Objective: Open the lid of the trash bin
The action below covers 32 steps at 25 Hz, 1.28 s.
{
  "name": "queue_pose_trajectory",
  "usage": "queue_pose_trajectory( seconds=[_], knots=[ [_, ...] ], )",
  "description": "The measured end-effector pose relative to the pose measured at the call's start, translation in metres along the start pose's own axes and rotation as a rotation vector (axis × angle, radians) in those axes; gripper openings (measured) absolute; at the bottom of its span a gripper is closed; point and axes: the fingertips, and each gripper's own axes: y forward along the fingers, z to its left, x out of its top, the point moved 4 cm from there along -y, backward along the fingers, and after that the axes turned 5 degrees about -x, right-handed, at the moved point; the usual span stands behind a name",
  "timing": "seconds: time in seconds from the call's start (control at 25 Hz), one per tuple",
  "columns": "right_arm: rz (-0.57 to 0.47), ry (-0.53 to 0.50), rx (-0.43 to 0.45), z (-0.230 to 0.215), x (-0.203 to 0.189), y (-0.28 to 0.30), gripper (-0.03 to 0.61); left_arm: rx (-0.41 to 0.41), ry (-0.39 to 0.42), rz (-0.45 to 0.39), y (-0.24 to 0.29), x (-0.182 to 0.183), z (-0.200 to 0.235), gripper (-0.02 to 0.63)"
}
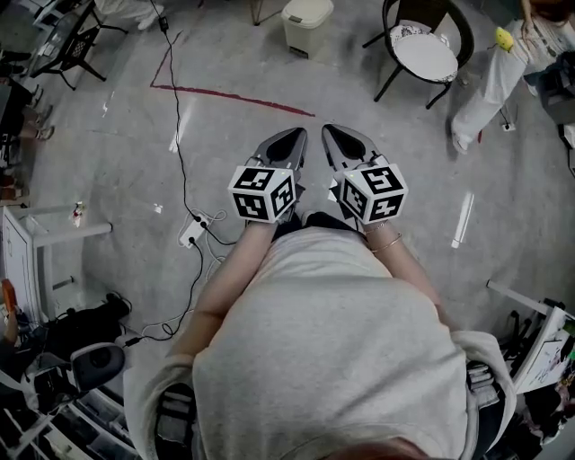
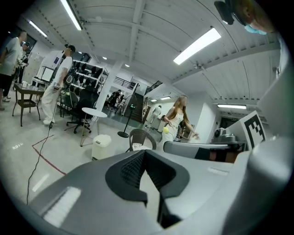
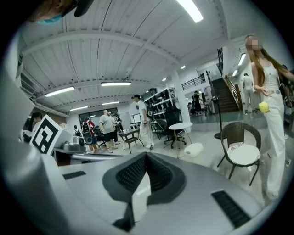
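Observation:
The trash bin [image 1: 307, 22] is a small cream pedal bin with its lid down, standing on the grey floor far ahead of me. It also shows small in the left gripper view [image 2: 101, 146] and the right gripper view [image 3: 195, 149]. My left gripper [image 1: 289, 144] and right gripper [image 1: 337, 142] are held side by side in front of my chest and point toward the bin, well short of it. The left gripper [image 2: 144, 151] has its jaws met at the tip with nothing between them, and so does the right gripper [image 3: 147, 155].
A dark chair with a white seat [image 1: 422, 54] stands right of the bin, and a person in white [image 1: 490, 85] beside it. A red tape line [image 1: 234, 97] crosses the floor. A power strip [image 1: 193, 234] with cables lies at my left, near a white shelf [image 1: 27, 243].

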Motion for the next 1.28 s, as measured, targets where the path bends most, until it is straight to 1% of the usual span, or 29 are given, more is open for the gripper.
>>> queue_pose_trajectory(
  seconds=[0.12, 0.32, 0.44, 0.56, 0.76, 0.88, 1.0, 1.08, 1.28],
  knots=[
    [0.007, 0.008, 0.003, -0.007, -0.004, -0.007, 0.003, 0.003, 0.01, 0.017, 0.004, -0.007, -0.011, 0.006],
    [0.011, 0.045, 0.007, -0.021, -0.008, -0.012, 0.005, -0.009, -0.001, 0.023, 0.013, -0.009, -0.02, 0.006],
    [-0.004, 0.066, -0.003, -0.029, -0.003, -0.007, 0.005, -0.004, 0.018, 0.032, 0.017, -0.002, -0.021, 0.006],
    [-0.025, 0.056, -0.012, -0.029, 0.001, 0.003, 0.005, -0.004, 0.008, 0.038, 0.022, -0.001, -0.012, 0.006],
    [0.001, 0.061, -0.031, -0.041, 0.002, 0.038, 0.005, 0.052, -0.019, 0.064, 0.039, 0.003, 0.031, 0.008],
    [0.006, 0.053, -0.041, -0.052, 0.01, 0.072, 0.005, 0.054, -0.03, 0.061, 0.061, 0.018, 0.06, 0.006],
    [0.015, 0.023, -0.043, -0.06, 0.027, 0.118, 0.005, 0.048, -0.041, 0.049, 0.084, 0.046, 0.101, 0.006],
    [0.014, 0.023, -0.059, -0.065, 0.039, 0.15, 0.005, 0.045, -0.041, 0.042, 0.097, 0.068, 0.132, 0.006],
    [-0.026, 0.021, -0.1, -0.072, 0.077, 0.225, 0.003, 0.0, -0.017, 0.016, 0.129, 0.124, 0.195, 0.006]
  ],
)
